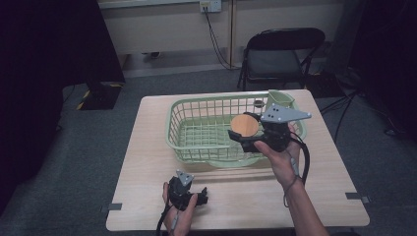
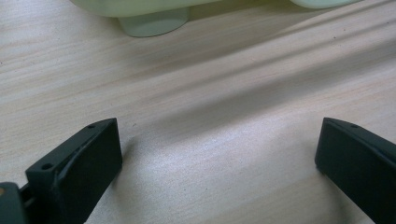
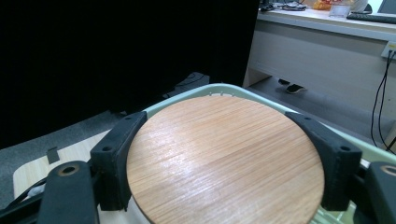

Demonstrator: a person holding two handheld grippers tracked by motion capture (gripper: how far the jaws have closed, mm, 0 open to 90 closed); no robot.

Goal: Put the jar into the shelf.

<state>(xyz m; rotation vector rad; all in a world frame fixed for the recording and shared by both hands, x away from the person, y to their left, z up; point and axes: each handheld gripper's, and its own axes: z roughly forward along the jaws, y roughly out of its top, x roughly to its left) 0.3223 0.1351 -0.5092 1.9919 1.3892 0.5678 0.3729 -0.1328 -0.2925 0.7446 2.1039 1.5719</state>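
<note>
A round wooden disc (image 1: 244, 125) hangs over the right half of a green plastic basket (image 1: 173, 129), held level and above the rim. My right gripper (image 1: 244, 129) is shut on it, one jaw on each side of its edge; in the right gripper view the disc (image 3: 224, 161) sits squeezed between the two black jaws, with the right gripper (image 3: 224, 163) around it. My left gripper (image 1: 198, 194) rests on the table near the front edge, held in a hand. Its jaws stand wide apart over bare wood, the left gripper (image 2: 217, 158) holding nothing.
A green cup (image 1: 281, 98) stands behind the basket's right corner. The basket's foot (image 2: 154, 24) is just ahead of the left gripper. Beyond the wooden table (image 1: 147, 196) stand a black folding chair (image 1: 280, 54) and a dark curtain at the left.
</note>
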